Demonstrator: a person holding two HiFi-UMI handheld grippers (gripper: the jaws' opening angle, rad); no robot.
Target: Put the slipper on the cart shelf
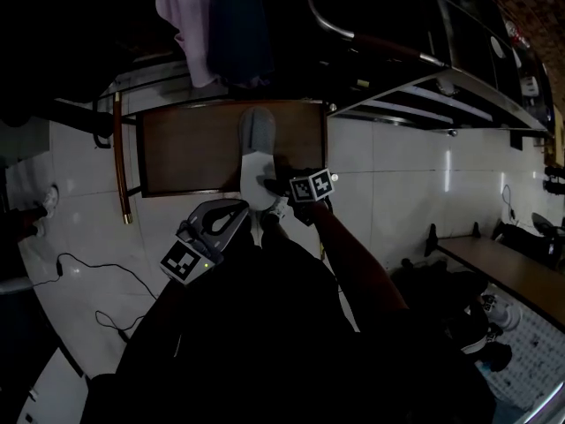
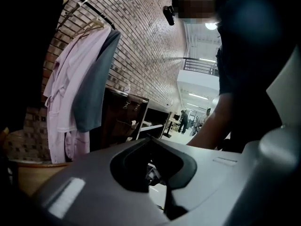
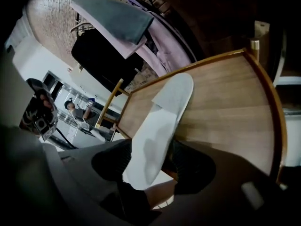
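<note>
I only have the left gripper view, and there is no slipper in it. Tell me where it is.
Observer: The slipper lies on the cart shelf, toe at the far end.
Operator: Now report on the other hand.
Observer: The right hand-held gripper has its jaws apart, with the slipper's heel between them.
Operator: Check that the heel is fully on.
Observer: Not quite. In the head view the heel end overhangs the cart shelf's near edge.
</note>
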